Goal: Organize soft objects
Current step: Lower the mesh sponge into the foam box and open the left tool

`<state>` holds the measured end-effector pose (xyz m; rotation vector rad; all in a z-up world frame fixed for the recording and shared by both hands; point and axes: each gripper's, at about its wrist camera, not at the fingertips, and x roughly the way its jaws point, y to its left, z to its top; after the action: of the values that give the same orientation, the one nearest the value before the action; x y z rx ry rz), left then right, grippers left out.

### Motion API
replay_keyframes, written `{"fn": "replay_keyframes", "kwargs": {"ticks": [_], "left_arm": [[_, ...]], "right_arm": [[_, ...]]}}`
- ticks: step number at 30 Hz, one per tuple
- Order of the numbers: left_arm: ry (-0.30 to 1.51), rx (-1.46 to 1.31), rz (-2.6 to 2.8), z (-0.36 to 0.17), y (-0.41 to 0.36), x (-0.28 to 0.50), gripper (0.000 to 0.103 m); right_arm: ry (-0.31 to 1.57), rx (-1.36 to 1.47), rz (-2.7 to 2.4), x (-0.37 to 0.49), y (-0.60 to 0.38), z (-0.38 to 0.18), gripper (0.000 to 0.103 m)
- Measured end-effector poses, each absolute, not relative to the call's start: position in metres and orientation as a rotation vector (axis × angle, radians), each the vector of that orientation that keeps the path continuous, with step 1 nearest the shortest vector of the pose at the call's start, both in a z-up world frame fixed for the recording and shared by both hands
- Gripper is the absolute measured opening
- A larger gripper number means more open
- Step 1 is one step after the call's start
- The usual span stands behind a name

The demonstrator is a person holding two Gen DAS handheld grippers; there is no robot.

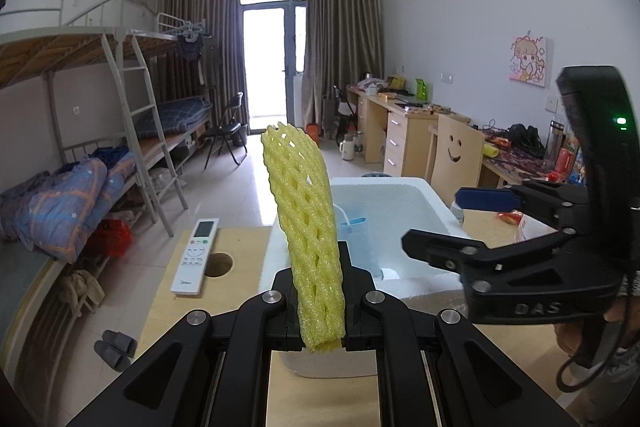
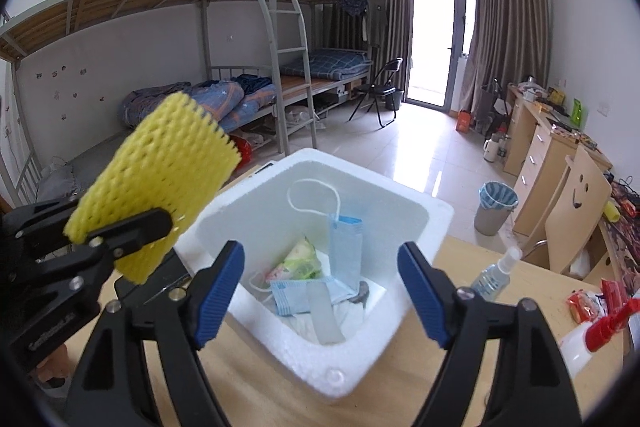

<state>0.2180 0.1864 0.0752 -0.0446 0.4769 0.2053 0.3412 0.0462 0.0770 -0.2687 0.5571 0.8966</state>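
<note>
Right wrist view: my right claw (image 2: 320, 291) gapes empty over the box (image 2: 400, 315); left claw (image 1: 320, 303) pinches the net (image 1: 304, 219). Next: drop net into box.

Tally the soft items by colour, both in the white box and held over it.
Yellow: 1, foam net in the left claw
Blue: 2, face masks in the box
Green and white: 1, packet
White: 1, crumpled sheet at the bottom
Total: 5
</note>
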Motion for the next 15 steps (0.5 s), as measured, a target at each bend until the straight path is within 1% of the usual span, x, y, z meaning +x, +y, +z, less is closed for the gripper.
{"fn": "replay_keyframes", "kwargs": {"ticks": [3,6,15], "left_arm": [[0.485,-0.047,0.193,0.074,0.184,0.225,0.011],[0.491,-0.048,0.175,0.075,0.179,0.233,0.011],[0.513,-0.022,0.121,0.075,0.158,0.263,0.011]], "right_arm": [[0.558,-0.259,0.872,0.343,0.036,0.077,0.084],[0.553,-0.259,0.845,0.345,0.025,0.077,0.095],[0.551,-0.218,0.789,0.352,-0.018,0.08,0.096]]}}
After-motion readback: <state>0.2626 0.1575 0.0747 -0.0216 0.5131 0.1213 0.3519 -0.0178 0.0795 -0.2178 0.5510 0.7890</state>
